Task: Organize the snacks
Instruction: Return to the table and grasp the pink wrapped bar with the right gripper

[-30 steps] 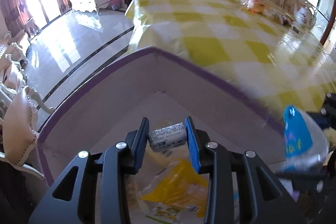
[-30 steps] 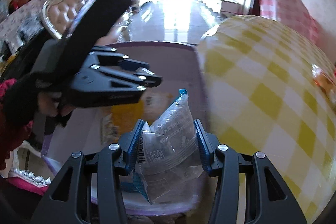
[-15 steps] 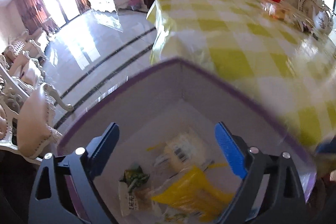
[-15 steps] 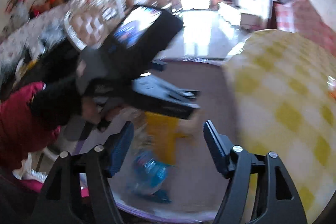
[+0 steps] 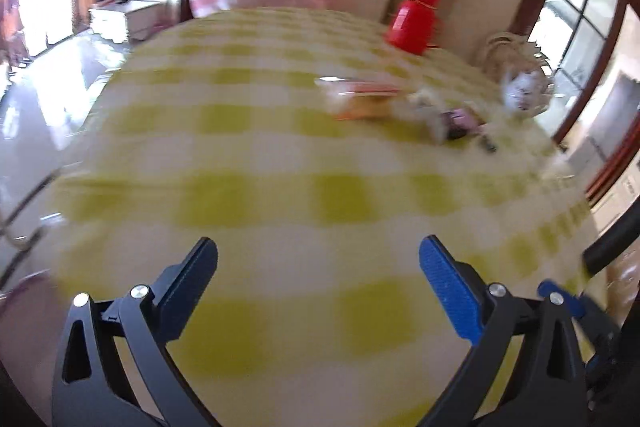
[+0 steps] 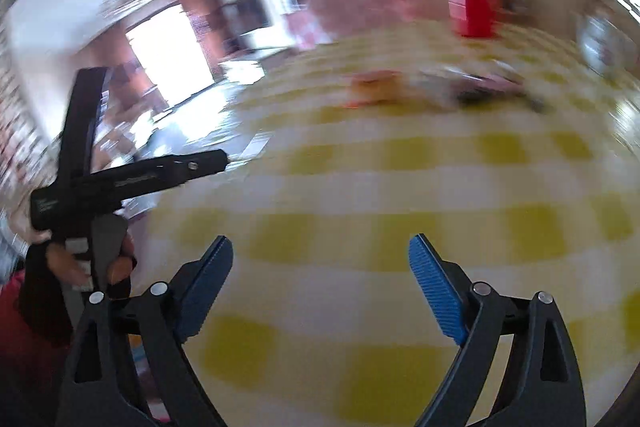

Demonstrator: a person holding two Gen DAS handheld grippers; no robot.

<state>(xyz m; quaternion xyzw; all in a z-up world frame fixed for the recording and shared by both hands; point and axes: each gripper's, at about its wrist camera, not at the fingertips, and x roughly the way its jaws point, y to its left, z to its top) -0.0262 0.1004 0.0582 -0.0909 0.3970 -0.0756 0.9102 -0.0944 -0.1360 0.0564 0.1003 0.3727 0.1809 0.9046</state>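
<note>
Both pairs of fingers, left (image 5: 318, 263) and right (image 6: 320, 259), have just been opening and now stand wide with nothing between them, over the yellow-checked surface (image 5: 280, 155). Remaining snacks (image 5: 404, 103) lie in a blurred heap far across it, near the red flask (image 5: 414, 19). Reaching fast, either gripper could overshoot and scatter packets or knock the flask.

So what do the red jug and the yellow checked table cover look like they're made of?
Red jug: probably plastic, a uniform bright red with a soft sheen, though blurred. Yellow checked table cover: it looks like glossy vinyl or cloth under clear film, since window glare reflects off it; which one is unclear.
</note>
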